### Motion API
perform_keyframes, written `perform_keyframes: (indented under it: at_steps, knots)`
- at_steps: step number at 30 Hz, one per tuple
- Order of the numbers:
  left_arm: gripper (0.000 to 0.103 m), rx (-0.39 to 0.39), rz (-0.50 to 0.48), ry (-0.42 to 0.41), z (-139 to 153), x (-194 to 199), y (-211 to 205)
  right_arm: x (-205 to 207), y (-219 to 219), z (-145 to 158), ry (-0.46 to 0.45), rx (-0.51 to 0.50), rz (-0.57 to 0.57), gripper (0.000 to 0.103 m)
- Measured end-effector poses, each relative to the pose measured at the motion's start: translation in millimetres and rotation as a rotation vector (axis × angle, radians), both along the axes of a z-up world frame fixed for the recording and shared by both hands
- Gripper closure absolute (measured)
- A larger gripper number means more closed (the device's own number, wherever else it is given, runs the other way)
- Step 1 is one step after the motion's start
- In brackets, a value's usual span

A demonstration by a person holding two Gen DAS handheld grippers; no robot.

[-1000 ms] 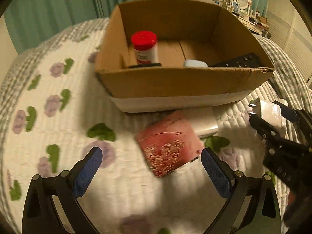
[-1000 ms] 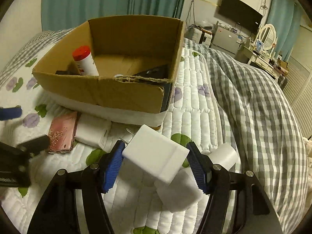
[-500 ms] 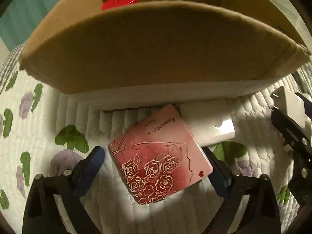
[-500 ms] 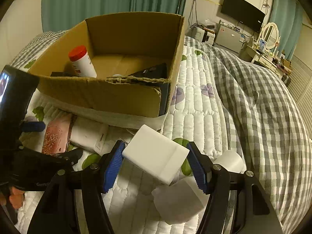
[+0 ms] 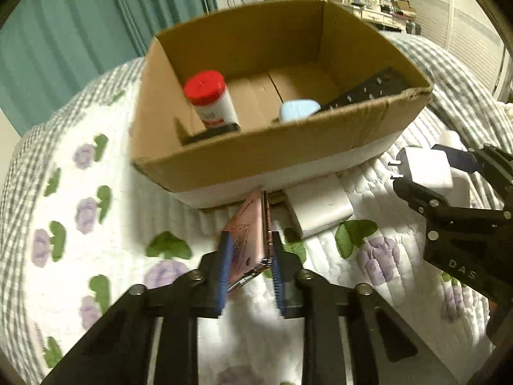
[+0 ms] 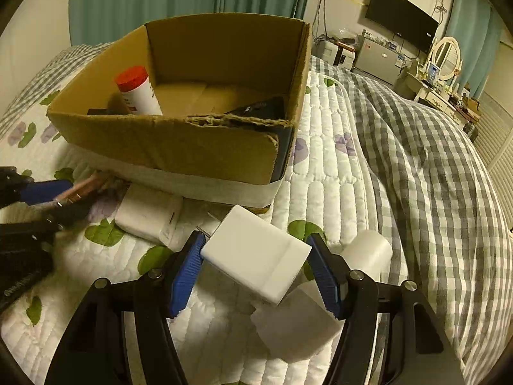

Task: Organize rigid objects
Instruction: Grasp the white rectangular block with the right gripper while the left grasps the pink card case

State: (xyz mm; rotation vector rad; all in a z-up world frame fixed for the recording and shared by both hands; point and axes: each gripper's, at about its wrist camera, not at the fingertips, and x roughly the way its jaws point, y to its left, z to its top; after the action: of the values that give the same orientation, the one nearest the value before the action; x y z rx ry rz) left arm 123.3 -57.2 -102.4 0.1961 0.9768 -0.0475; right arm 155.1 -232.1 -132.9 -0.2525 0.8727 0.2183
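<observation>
The cardboard box (image 5: 275, 147) stands open-topped; its middle floor lies bare between the red-capped bottle (image 5: 210, 98) and black remote (image 5: 365, 91). Its near wall blocks a low approach.

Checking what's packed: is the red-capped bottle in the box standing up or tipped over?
Upright, slightly leaning. The red-capped bottle stands in the cardboard box, red cap on top, base on the box floor.

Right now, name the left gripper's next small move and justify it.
Probably lift and carry forward over the cardboard box: the left gripper is shut on the pink case, held on edge, below the box's near wall.
</observation>
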Motion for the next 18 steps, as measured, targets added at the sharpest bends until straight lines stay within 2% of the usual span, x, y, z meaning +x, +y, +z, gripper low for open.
perform_keyframes:
  at_steps: [2, 4, 6, 13, 18]
  knots:
    - [0.091, -0.015, 0.005, -0.008, 9, -5, 5, -2, 3, 4, -0.002, -0.003, 0.003, 0.038]
    - [0.093, -0.053, 0.007, -0.015, 20, -5, 14, -4, 6, 10, -0.011, -0.005, 0.009, 0.038]
    - [0.093, -0.088, 0.012, -0.025, 30, -7, 19, -8, 11, 20, -0.025, -0.009, 0.019, 0.038]
    - [0.093, -0.099, -0.016, -0.096, 76, -19, 21, -19, 29, 65, -0.073, 0.005, 0.061, 0.038]
    - [0.093, -0.131, -0.039, -0.16, 111, -19, 17, -28, 36, 109, -0.133, 0.014, 0.079, 0.038]
